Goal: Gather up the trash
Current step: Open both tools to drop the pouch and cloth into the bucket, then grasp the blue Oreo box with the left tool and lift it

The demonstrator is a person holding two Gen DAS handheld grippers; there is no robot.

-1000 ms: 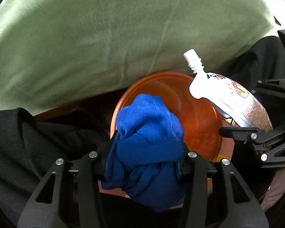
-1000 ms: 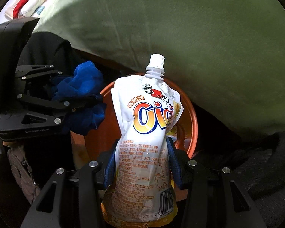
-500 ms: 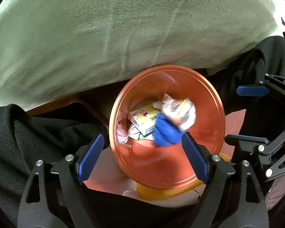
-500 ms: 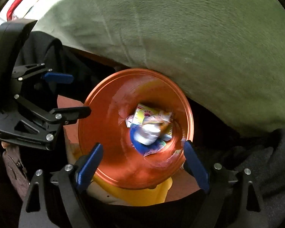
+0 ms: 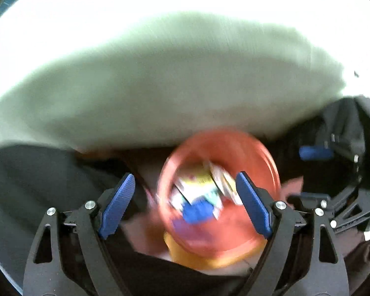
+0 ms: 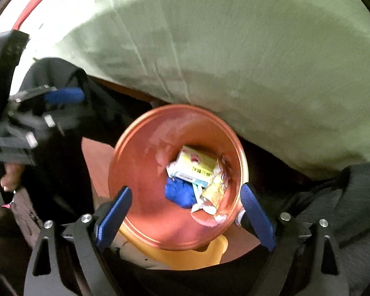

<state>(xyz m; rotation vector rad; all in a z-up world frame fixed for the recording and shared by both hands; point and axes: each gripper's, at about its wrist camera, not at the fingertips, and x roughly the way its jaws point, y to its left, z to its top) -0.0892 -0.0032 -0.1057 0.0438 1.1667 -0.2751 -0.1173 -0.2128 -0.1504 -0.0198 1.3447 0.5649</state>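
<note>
An orange trash bin (image 6: pixel 140 172) stands on the floor below both grippers; it is blurred in the left wrist view (image 5: pixel 256 153). Inside lie a blue cloth (image 6: pixel 180 193), a yellow carton (image 6: pixel 194 164) and the drink pouch (image 6: pixel 211 194). My right gripper (image 6: pixel 185 215) is open and empty above the bin's near rim. My left gripper (image 5: pixel 186 204) is open and empty above the bin too. Each gripper shows at the edge of the other's view: the left one (image 6: pixel 46 113) and the right one (image 5: pixel 333 172).
A table under a light green cloth (image 6: pixel 234 49) overhangs the bin at the back. A dark garment (image 6: pixel 357 197) lies to the right and another (image 5: pixel 37 172) to the left. A yellow base (image 6: pixel 185 256) sits under the bin.
Both grippers opened and dropped the blue cloth and the drink pouch into the bin. Both have since pulled back and up; the left wrist view is motion-blurred.
</note>
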